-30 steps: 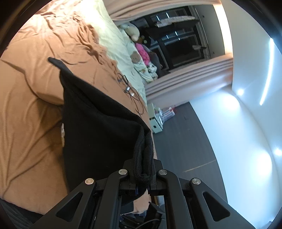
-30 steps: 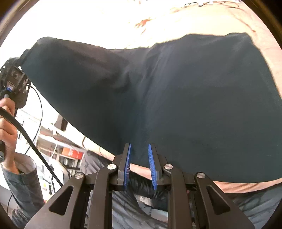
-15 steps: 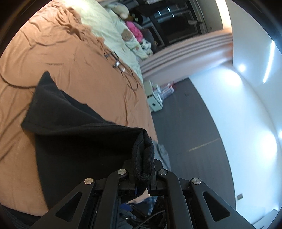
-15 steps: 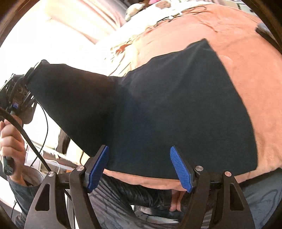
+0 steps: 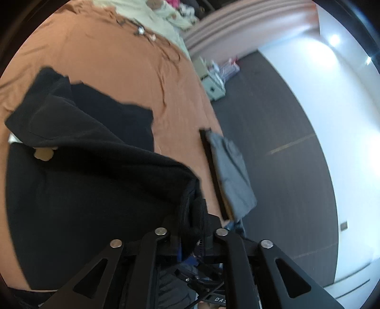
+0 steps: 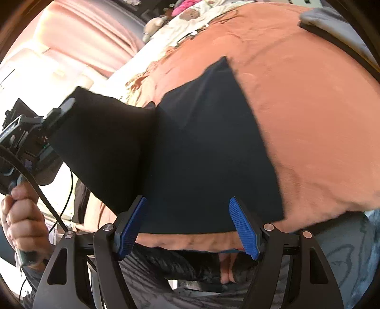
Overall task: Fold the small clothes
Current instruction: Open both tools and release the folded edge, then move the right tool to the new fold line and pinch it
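A black garment [image 5: 90,180] lies on the orange bedsheet [image 5: 133,73] with one side lifted off it. My left gripper [image 5: 193,223] is shut on a bunched corner of that cloth. In the right wrist view the garment [image 6: 204,152] spreads flat across the bed, and its left part rises to the left gripper [image 6: 59,111], held by a hand [image 6: 21,221]. My right gripper [image 6: 187,223] stands open just above the garment's near edge, with nothing between its blue pads [image 6: 244,228].
A folded grey garment on a dark board [image 5: 228,171] rests at the bed's right edge. Cables [image 5: 147,35] and pale bedding with soft toys [image 5: 163,12] lie at the far end. Dark floor [image 5: 273,123] runs beside the bed.
My right gripper has let go of the garment and opened wide, and the cloth has dropped flat on the bed. My left gripper keeps its corner and has swung lower over the bed.
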Tool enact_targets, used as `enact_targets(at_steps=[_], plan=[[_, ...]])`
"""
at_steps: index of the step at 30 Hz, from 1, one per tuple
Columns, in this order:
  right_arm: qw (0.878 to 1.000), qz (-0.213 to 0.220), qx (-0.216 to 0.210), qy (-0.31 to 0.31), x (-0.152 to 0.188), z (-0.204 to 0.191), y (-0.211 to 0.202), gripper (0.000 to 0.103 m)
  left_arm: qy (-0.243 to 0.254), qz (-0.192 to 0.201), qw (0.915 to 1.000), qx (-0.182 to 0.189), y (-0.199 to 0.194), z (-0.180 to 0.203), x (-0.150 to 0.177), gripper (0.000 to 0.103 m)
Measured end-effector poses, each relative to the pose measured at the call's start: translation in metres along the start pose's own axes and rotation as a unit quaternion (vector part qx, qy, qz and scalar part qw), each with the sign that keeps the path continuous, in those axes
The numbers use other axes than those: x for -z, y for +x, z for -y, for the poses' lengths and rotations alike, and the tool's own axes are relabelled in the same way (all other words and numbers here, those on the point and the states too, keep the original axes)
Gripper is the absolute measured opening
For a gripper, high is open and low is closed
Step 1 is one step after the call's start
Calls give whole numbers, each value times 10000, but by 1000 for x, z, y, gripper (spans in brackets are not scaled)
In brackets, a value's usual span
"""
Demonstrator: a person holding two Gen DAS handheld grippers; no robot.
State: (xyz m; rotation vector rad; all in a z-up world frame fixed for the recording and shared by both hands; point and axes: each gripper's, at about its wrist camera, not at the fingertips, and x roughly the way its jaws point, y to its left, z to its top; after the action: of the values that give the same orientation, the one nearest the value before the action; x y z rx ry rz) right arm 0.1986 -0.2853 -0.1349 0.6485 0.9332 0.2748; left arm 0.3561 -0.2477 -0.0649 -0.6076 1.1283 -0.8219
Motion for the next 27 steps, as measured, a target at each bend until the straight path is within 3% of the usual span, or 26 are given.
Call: enact_targets(at_steps=[4,5,6,8,9,20,23,27], plan=[[9999,5,121,90,3,12,-22,70,112,-426,9985,317,35,8,8,18],[9998,11,144,109,5,16,-26,70,167,-517,9980,325,41,12,10,24],[9998,15,153,125,6,17,-30,70,245,-603,9974,305,47,15,12,40],[9997,26,170,172,6,26,-43,70,336,-604,9973,234,48,19,15,59],[9997,27,173,177,2,25,-47,70,377,-562,9975,187,47,19,17,63],[9990,72,246,-356,-17,19,-29,70,240,-207,9967,-746,-8,-37,17,66],[9977,24,267,-624,-27,14,-22,62,65,-68,9952,-972,-28,-62,19,66],[9929,-31,443,-1107,-41,5,-12,62,-157,96,9913,-1304,-53,-92,25,66]])
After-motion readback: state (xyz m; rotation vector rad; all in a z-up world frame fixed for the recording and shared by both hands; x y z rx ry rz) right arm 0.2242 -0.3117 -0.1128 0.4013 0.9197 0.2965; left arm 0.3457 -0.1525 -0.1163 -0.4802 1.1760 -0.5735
